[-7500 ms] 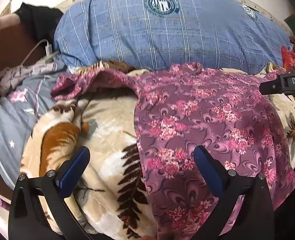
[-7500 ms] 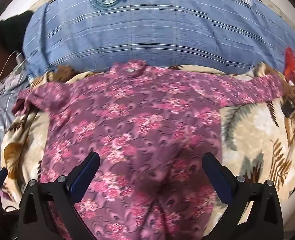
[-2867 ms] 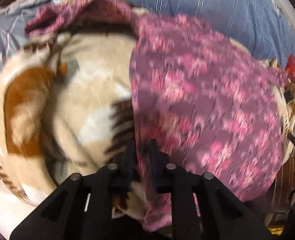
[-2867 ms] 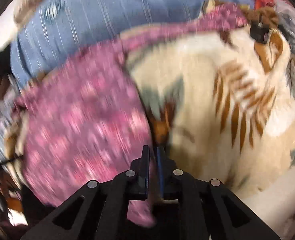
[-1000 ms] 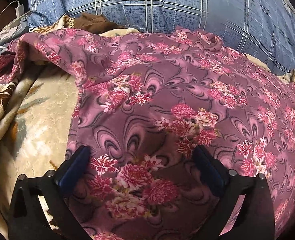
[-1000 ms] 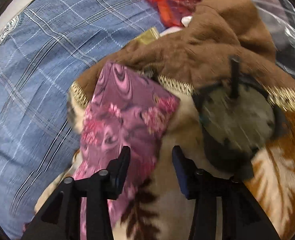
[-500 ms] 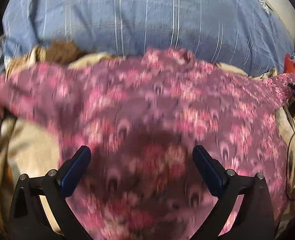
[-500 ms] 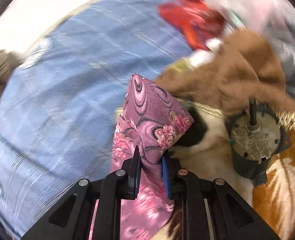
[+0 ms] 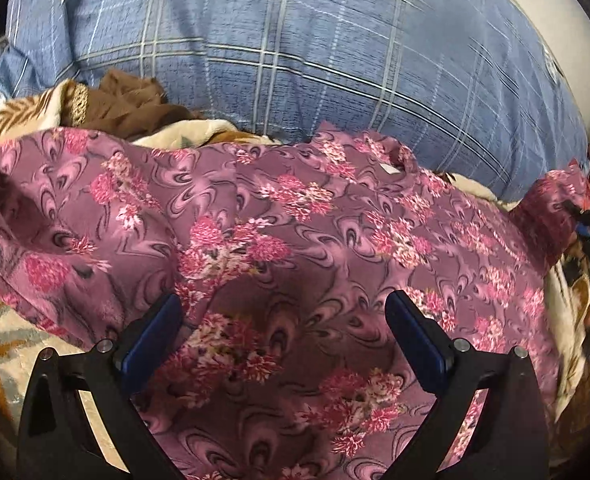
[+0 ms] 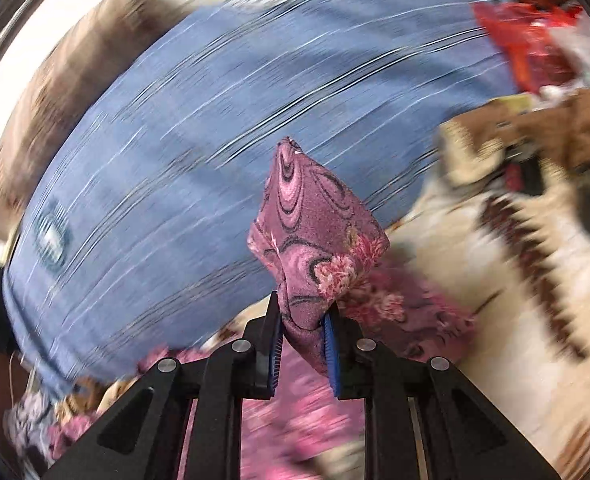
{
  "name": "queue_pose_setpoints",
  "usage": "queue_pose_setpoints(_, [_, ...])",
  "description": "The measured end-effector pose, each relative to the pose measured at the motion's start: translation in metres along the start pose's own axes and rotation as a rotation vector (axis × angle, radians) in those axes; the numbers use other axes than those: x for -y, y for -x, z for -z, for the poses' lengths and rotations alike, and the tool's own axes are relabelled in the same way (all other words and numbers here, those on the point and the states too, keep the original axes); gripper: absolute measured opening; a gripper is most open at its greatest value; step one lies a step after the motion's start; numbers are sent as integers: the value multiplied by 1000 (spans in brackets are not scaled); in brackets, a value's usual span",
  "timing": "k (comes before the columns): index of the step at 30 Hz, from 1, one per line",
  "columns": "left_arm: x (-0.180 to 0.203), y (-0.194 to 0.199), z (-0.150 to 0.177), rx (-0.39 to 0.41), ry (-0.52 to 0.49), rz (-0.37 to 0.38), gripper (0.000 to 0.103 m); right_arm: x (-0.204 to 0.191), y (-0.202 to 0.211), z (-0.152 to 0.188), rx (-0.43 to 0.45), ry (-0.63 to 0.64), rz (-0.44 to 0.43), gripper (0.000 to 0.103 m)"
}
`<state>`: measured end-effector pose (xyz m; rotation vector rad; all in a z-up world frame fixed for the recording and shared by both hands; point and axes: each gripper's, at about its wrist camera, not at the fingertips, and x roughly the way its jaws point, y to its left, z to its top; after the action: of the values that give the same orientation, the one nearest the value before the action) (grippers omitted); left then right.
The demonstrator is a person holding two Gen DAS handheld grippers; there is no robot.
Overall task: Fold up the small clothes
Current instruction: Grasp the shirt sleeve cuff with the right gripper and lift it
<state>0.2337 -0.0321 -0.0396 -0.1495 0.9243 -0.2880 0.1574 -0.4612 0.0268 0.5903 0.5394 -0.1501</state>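
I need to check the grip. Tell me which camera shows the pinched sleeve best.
The right wrist view: the sleeve sits sharp between the right claw. The left wrist view shows it only as a small, lifted corner at the far right edge.

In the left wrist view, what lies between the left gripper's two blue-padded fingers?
Only the purple floral garment, spread flat beyond the open left gripper in the left wrist view. Its blue pads stand wide apart and do not pinch the cloth.

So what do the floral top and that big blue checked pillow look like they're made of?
Floral top: thin, smooth woven fabric, probably synthetic; it drapes in soft folds with a slight sheen. Blue checked pillow: coarser matte woven cloth, maybe chenille or cotton; its surface looks grainy.
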Motion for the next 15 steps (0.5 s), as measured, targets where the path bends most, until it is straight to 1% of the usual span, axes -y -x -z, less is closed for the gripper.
queue_pose_setpoints(5, [-10,4,-5,-2,41,15,102,-74,-30,39,-92,71,-86,18])
queue_pose_setpoints(6, [-13,6,-7,2,49,18,102,-94,-37,50,-117,92,-112,18])
queue_pose_setpoints(8, [-16,10,-9,13,61,28,102,-120,-48,66,-150,121,-148,18])
queue_pose_setpoints(10, [-22,15,-11,24,79,42,102,-150,-62,88,-203,148,-198,18])
queue_pose_setpoints(11, [-25,16,-12,26,91,48,102,-163,-68,99,-233,161,-220,20])
queue_pose_setpoints(12, [-29,17,-13,25,105,59,102,-175,-75,113,-270,181,-226,25])
queue_pose_setpoints(14, [-35,15,-14,15,127,77,102,-194,-87,143,-359,223,-220,31])
queue_pose_setpoints(15, [-38,13,-14,8,141,86,102,-199,-92,158,-416,242,-221,32])
